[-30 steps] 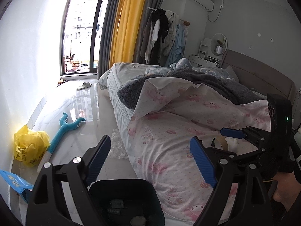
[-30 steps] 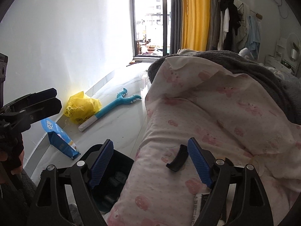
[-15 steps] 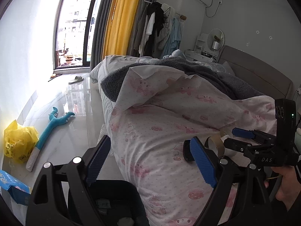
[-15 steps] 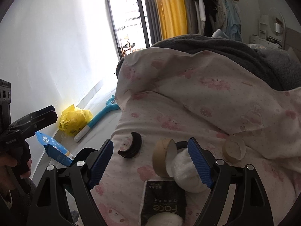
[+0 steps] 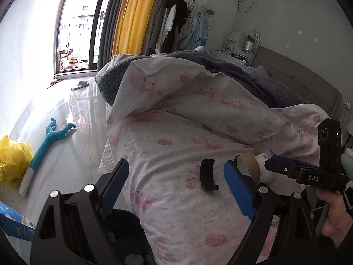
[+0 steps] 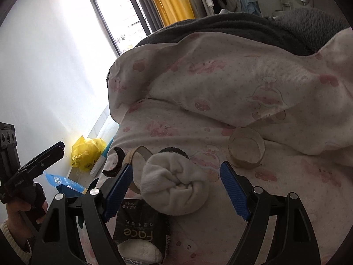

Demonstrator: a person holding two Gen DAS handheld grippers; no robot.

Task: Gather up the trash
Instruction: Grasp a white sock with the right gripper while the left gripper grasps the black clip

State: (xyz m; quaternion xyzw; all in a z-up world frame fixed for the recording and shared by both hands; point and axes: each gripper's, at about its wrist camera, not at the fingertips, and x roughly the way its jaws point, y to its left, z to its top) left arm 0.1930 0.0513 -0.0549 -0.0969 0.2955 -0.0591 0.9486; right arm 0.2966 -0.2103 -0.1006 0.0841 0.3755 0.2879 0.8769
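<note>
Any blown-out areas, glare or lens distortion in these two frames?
Left wrist: window blown out, its glare on the glossy floor, headboard bowed by the fisheye, corners vignetted. Right wrist: window overexposed, wall washed out beside it; sock up close still fairly sharp.

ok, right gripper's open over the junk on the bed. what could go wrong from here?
1. The rolled white sock sits between the right gripper's open fingers; it may be picked as trash.
2. The brown cardboard tape ring looks thin and could crush when squeezed.
3. The curved black plastic piece lies near the quilt's edge; a nudge might drop it.
</note>
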